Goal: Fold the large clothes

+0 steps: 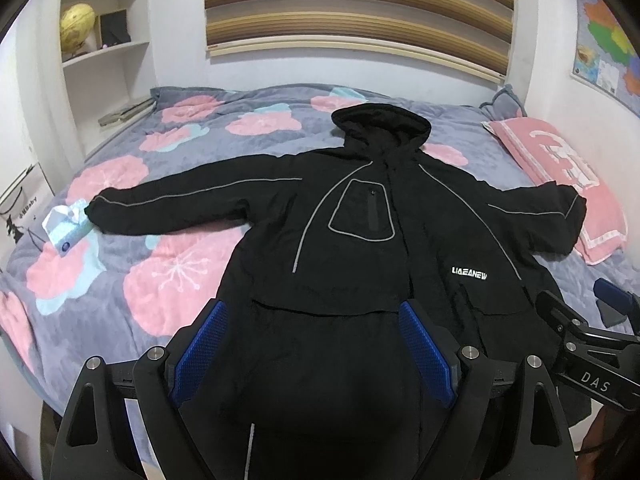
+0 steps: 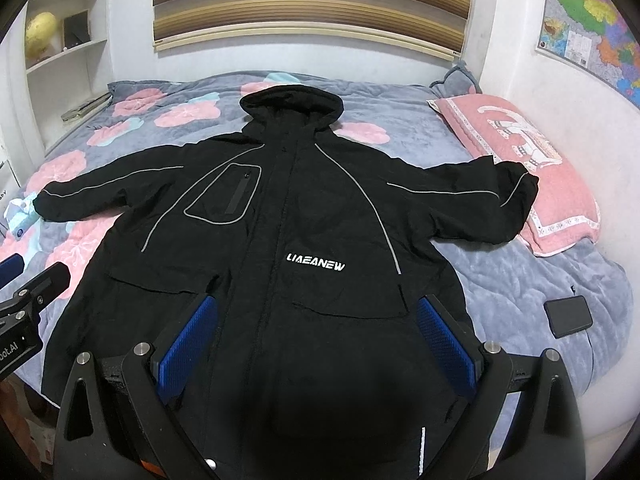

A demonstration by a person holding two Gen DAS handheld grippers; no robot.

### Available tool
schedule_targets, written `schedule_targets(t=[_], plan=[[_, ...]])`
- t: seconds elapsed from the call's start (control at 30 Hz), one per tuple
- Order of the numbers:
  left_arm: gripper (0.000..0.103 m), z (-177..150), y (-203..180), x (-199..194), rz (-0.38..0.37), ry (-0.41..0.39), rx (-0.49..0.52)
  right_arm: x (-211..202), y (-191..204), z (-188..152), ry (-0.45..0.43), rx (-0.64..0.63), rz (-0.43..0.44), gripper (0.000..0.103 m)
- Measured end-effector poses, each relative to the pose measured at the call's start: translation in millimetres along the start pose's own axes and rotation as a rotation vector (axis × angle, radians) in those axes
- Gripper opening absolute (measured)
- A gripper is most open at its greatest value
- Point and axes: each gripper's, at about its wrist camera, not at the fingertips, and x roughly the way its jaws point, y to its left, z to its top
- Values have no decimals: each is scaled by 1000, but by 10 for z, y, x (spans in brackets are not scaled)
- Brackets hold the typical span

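Black hooded coat [image 2: 304, 216] is spread front-up on the floral bedspread [image 1: 132, 216], hood toward the headboard wall, long axis running away from the cameras, sleeves outstretched. Left gripper [image 1: 316, 344] and right gripper [image 2: 316, 344] are held wide open, apparently above the hem, grasping nothing. A sleeve should be folded inward first.

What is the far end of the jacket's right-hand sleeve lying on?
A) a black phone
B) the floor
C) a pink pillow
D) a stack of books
C: the sleeve cuff of the black jacket overlaps the edge of the pink pillow on the bed.
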Motion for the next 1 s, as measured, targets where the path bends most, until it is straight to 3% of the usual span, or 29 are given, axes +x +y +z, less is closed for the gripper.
schedule_targets(t=[0.23, 0.4, 0.53, 0.6, 0.73, 0.87, 1.0], plan=[[88, -13, 330, 207, 30, 19, -76, 212, 161, 59, 39, -18, 25, 100], [88, 145, 1131, 425, 197, 14, -232, 384, 328, 270, 28, -5, 123, 100], [88, 303, 1921, 577, 303, -2, -338, 543, 504, 493, -38, -35, 74, 100], [88, 405, 2374, 699, 291, -15, -384, 668, 592, 600, -82, -75, 101, 100], [88, 581, 3230, 1080, 195, -21, -478, 1201, 610, 729, -136, -85, 158, 100], [88, 675, 3845, 1553, 174, 0, -555, 1944, 571, 627, -66, -53, 153, 100], [88, 776, 4096, 2027, 150, 22, -593, 2485, 511, 350, 57, -2, 165, 100]])
